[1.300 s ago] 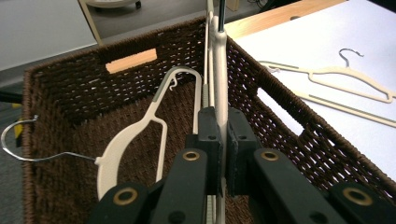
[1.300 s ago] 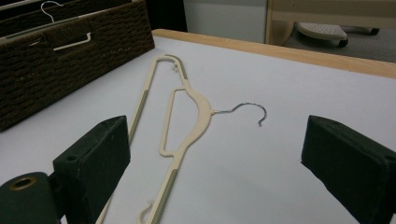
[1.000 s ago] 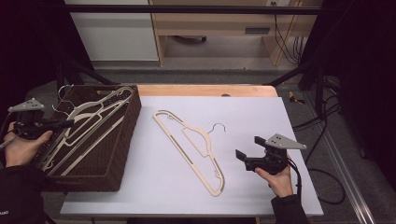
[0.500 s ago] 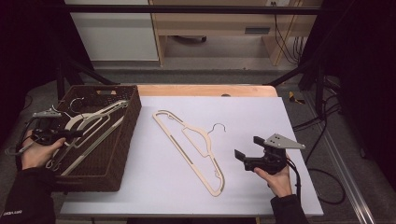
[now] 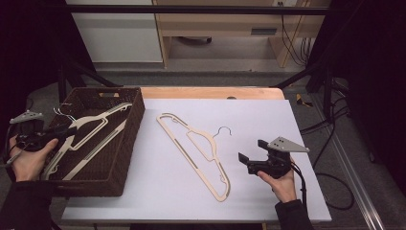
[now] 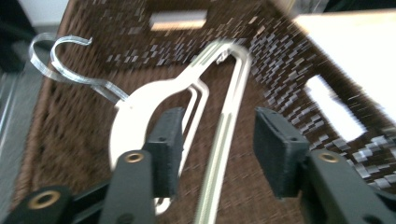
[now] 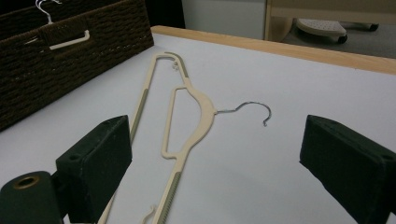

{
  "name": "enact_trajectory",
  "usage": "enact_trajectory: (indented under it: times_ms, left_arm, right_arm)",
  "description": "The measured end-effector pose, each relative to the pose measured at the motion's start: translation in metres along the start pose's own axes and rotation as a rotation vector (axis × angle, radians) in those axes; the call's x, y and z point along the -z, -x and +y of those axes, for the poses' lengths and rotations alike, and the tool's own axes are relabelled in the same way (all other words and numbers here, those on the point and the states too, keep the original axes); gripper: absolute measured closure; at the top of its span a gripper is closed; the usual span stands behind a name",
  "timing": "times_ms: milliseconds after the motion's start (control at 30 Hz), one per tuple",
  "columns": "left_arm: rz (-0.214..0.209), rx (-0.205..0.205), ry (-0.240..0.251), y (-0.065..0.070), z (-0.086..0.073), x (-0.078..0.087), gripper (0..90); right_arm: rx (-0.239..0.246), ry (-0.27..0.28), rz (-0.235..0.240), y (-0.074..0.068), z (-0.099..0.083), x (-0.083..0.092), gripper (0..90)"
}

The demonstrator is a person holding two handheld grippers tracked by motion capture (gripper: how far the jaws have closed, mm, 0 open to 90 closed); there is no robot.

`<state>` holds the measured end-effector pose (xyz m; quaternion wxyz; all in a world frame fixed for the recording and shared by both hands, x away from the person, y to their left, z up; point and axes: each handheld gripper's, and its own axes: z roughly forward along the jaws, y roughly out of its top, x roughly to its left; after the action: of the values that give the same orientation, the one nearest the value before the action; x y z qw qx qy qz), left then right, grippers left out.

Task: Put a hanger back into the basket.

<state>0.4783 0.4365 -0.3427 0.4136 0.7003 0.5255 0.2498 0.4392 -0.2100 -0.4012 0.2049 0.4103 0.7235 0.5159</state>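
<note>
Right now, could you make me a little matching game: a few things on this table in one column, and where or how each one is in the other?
Things:
1. hanger with metal hook
2. basket
3. left tool
4. right tool

Places or states:
A. open, beside the hook, on the table's right
B. flat on the white tabletop
C. dark wicker, holds pale hangers
D. jaws just opened over the basket's hangers

Pairs: 1-B, 2-C, 3-D, 4-A

Wooden bench [image 5: 215,28] — black cables [image 5: 330,120]

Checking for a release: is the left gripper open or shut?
Open: the left gripper fingers have just been opening, standing apart around the hanger's bar.
</note>
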Motion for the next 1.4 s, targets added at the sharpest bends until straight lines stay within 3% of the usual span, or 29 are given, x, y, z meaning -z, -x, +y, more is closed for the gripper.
enact_trajectory:
  times_ms: [167,333,600,867,1067,1233,1300,1400]
  left_arm:
    - [-0.085,-0.042,0.114,0.032,0.005,0.006,33.9]
    - [-0.162,-0.082,0.197,0.071,0.01,0.004,14.6]
    - [-0.279,-0.111,0.272,0.118,0.004,-0.004,7.6]
    - [-0.363,-0.167,0.269,0.161,-0.009,-0.015,7.2]
    - [-0.388,-0.225,0.231,0.188,-0.015,-0.024,7.1]
    - [-0.401,-0.248,0.207,0.202,-0.025,-0.033,7.2]
    - [-0.409,-0.245,0.178,0.204,-0.03,-0.038,7.1]
    - [-0.412,-0.25,0.172,0.205,-0.033,-0.04,7.1]
  right_arm:
    - [-0.013,-0.004,-0.013,-0.002,0.001,-0.002,10.3]
    - [-0.017,-0.012,-0.015,-0.005,0.001,-0.004,10.4]
    - [-0.019,-0.021,-0.013,-0.01,0.0,-0.008,11.0]
    - [-0.006,-0.051,-0.015,-0.017,-0.001,-0.015,13.6]
    - [-0.017,-0.091,-0.029,-0.022,-0.004,-0.025,16.8]
    - [-0.021,-0.142,-0.041,-0.027,-0.009,-0.036,21.9]
    - [-0.014,-0.162,-0.043,-0.029,-0.012,-0.04,24.9]
    - [-0.017,-0.209,-0.05,-0.033,-0.019,-0.05,29.7]
